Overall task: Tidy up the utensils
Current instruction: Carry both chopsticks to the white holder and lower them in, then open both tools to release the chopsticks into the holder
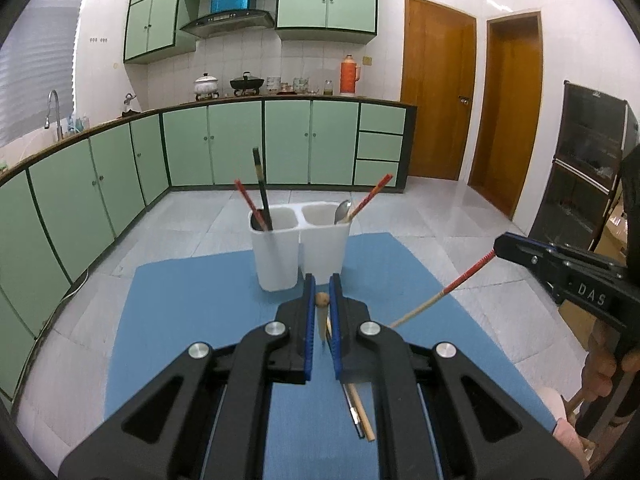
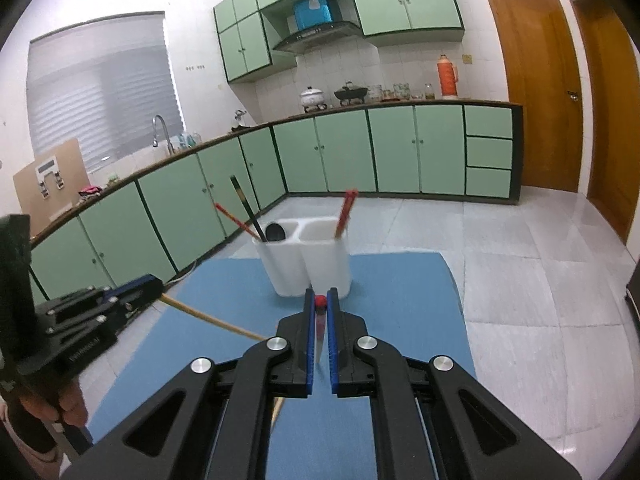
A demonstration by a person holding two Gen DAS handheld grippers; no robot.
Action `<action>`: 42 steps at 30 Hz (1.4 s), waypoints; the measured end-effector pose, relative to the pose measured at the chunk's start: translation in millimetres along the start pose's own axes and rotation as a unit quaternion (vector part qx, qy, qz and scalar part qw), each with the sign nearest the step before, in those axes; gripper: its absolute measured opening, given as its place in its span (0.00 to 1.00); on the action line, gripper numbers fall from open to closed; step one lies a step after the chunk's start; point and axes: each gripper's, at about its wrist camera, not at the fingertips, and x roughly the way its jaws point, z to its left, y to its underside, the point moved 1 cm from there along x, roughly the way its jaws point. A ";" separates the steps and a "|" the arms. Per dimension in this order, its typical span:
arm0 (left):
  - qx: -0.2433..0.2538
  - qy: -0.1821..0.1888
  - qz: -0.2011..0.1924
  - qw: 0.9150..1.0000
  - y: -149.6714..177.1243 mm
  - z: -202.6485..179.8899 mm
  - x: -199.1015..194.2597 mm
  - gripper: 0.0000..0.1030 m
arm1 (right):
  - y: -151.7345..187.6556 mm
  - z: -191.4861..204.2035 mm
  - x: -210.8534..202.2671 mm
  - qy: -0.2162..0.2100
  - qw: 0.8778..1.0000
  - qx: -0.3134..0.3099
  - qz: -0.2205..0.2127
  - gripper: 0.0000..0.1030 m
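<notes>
A white two-compartment utensil holder (image 1: pixel 298 248) stands on the blue mat (image 1: pixel 192 312); it also shows in the right wrist view (image 2: pixel 308 264). Its left compartment holds a red chopstick (image 1: pixel 248 204) and a black chopstick (image 1: pixel 261 188). Its right compartment holds a metal spoon (image 1: pixel 343 211) and a red chopstick (image 1: pixel 370 198). My left gripper (image 1: pixel 322 300) is shut on a wooden-tipped utensil (image 1: pixel 322 316), just short of the holder. My right gripper (image 2: pixel 319 304) is shut on a red-tipped chopstick (image 2: pixel 319 322), seen from the left wrist view as a long red and tan stick (image 1: pixel 440 294).
More chopsticks (image 1: pixel 360 412) lie on the mat under my left gripper. The mat's table stands on a tiled floor, with green cabinets (image 1: pixel 240 144) behind and wooden doors (image 1: pixel 436 96) at the right. A dark cabinet (image 1: pixel 584 168) stands at the far right.
</notes>
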 end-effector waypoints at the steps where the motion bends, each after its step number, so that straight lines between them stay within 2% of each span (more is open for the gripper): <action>1: 0.001 0.000 -0.003 1.000 -3.2 -0.3 0.0 0.06 | -4.8 1.1 0.2 -0.003 1.000 -0.001 -0.001 0.05; 15: 0.004 0.008 -0.044 0.999 -37.7 5.9 -3.2 0.06 | -54.1 13.8 4.2 -0.026 0.999 -0.027 -0.026 0.05; 22: 0.003 0.006 -0.086 0.996 -70.4 8.3 -11.7 0.06 | -83.7 11.8 -2.9 -0.032 0.997 -0.033 -0.054 0.05; 31: 0.007 0.003 -0.150 0.989 -123.1 0.9 -18.5 0.06 | -137.3 13.8 -12.6 -0.031 0.992 -0.048 -0.111 0.05; 35: 0.012 -0.010 -0.164 0.986 -139.8 -0.2 -8.7 0.06 | -158.9 12.9 -0.5 -0.026 0.991 -0.047 -0.121 0.05; 42: 0.010 -0.036 -0.152 0.988 -146.7 9.9 33.5 0.05 | -168.5 9.2 55.5 0.005 0.994 -0.057 -0.092 0.05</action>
